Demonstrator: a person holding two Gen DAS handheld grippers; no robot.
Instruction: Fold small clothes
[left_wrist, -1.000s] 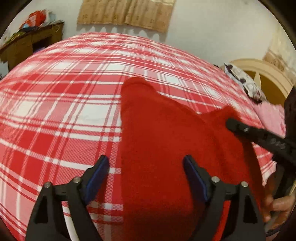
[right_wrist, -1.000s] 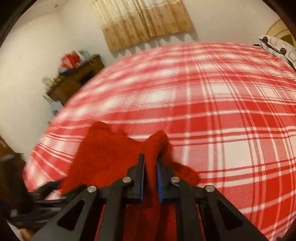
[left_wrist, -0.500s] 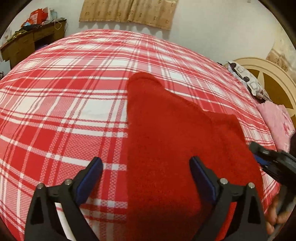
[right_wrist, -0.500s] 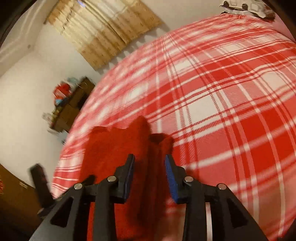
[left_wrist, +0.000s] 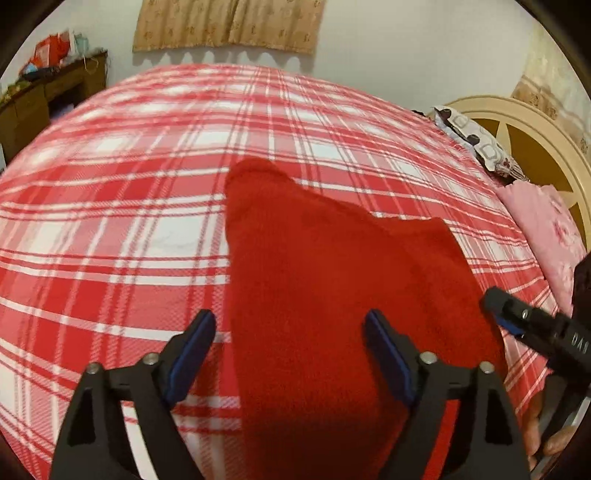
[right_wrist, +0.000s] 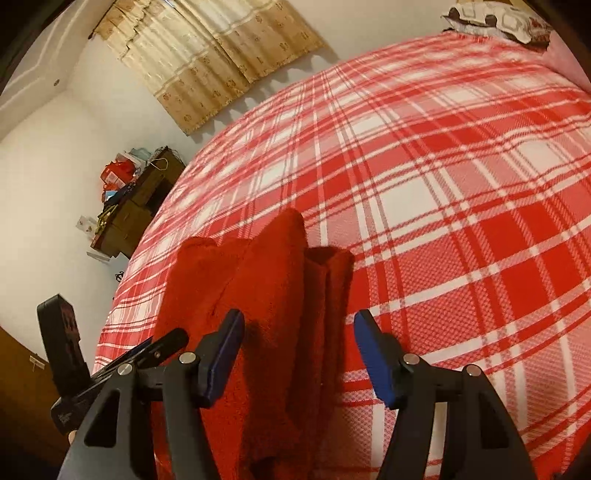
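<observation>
Across the left wrist view, from left to right, the red-and-white plaid bedspread (left_wrist: 110, 229) fills the frame, and the red fleece garment (left_wrist: 332, 280) lies flat on it at centre. The left gripper (left_wrist: 290, 350), low in the frame, has its blue-padded jaws spread; they have just been closing a little, with the garment's near left edge between them, untouched. At far right the right gripper (left_wrist: 517, 325) reaches in. Seen from the right wrist, the garment (right_wrist: 266, 295) sits lower centre-left, a folded ridge between the right gripper's (right_wrist: 299, 350) released, just-opened jaws.
</observation>
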